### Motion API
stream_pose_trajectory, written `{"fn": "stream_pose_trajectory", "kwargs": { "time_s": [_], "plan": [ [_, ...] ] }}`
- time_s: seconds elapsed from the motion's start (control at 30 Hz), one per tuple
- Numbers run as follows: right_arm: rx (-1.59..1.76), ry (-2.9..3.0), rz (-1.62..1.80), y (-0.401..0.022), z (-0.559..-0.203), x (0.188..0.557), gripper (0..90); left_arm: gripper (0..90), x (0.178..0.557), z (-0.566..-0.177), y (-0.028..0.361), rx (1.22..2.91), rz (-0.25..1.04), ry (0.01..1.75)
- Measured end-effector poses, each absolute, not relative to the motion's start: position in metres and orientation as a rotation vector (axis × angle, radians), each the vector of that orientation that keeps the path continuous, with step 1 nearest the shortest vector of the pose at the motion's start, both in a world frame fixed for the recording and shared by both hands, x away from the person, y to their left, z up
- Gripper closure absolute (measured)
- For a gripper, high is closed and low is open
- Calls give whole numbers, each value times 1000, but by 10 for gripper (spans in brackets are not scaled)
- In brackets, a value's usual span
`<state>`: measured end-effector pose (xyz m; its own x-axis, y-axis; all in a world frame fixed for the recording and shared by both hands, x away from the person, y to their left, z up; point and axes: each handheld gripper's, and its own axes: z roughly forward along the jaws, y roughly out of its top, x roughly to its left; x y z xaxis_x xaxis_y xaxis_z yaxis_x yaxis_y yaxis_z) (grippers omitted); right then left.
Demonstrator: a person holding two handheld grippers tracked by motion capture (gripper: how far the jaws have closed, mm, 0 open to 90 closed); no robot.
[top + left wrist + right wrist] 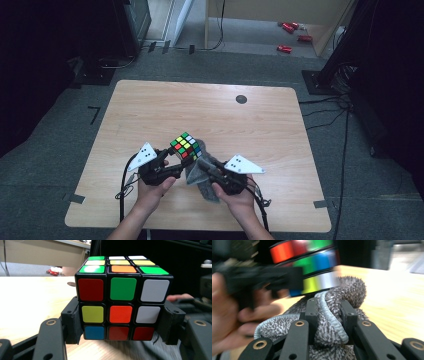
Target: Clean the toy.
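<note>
My left gripper [120,325] pinches the puzzle cube [122,297] by its two lower layers, one jaw pressed flat on each side. In the left gripper view the face toward me reads red, green, white across the top; yellow, orange, white in the middle; blue, red, red along the bottom. The top face shows green, orange, green in its near row. In the high view the cube [186,145] sits near the middle of the wooden table [150,110], toward my edge; whether it is lifted off the surface I cannot tell.

My right gripper [328,315] is clamped on a fold of grey cloth [329,322], its lighter hem running up between the jaws. The cloth [197,175] lies bunched just under and beside the cube. In the right gripper view the cube [312,265] appears blurred, just above the cloth.
</note>
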<state>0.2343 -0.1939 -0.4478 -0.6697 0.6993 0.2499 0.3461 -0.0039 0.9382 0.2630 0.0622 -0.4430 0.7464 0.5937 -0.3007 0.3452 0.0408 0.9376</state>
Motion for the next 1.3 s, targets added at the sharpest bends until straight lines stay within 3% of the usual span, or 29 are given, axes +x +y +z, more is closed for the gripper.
{"fn": "stream_pose_trajectory", "kwargs": {
  "time_s": [0.1,0.33,0.6,0.87,1.13,1.3],
  "plan": [
    [1118,1980,1729,-198,-449,236,739,348,263,-444,59,1575,219,785],
    [949,2127,1730,-164,-454,221,737,348,263,-444,60,1567,219,780],
    [1117,1984,1746,-193,-448,233,741,348,263,-443,62,1569,218,780],
    [964,2159,1735,-167,-454,226,729,348,265,-443,62,1587,233,787],
    [1218,1983,1649,-205,-454,244,727,348,269,-445,67,1629,263,797],
    [1269,1992,1407,-211,-469,254,715,348,268,-446,63,1663,285,788]
  ]
}}
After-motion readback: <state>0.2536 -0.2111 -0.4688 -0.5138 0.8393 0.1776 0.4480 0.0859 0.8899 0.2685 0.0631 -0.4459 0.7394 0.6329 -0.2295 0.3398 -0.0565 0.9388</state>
